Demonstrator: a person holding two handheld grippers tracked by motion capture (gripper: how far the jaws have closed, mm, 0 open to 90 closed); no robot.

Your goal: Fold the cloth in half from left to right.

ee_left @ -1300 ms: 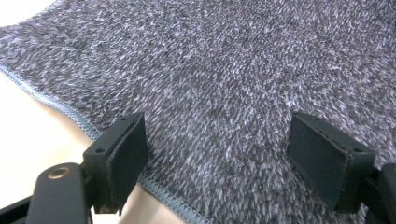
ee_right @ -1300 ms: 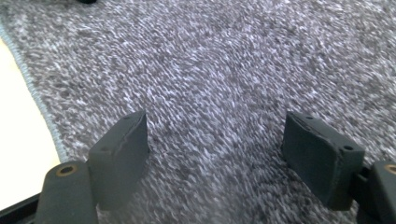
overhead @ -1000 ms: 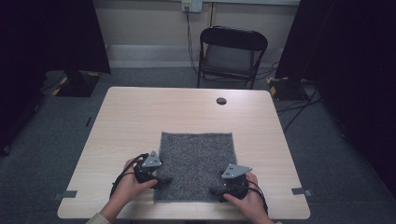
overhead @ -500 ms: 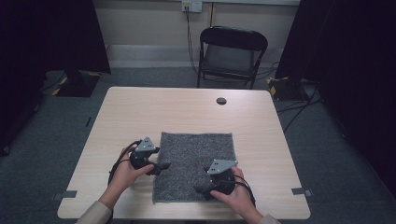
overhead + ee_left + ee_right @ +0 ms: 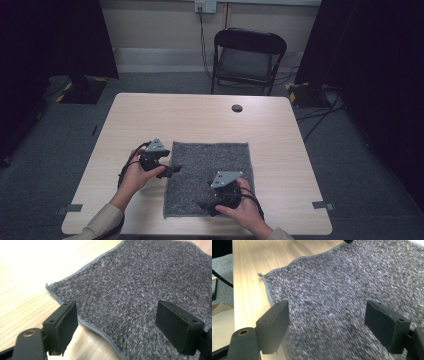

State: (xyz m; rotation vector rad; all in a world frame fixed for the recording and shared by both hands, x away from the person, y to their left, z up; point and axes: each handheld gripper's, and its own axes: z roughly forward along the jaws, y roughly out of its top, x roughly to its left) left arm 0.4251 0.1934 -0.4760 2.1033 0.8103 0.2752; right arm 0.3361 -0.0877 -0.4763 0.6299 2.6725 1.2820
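Grey terry cloth point(image 5: 207, 178) lies flat on the tabletop point(image 5: 210, 117), toward my side. My left tool point(image 5: 172, 170) gapes wide over the cloth's left edge; my right tool point(image 5: 206, 206) stands equally wide above its near part. If a jaw skims only the pile, I judge the hem could slip free or bunch. Bare wood surrounds the cloth, widest beyond its far edge.
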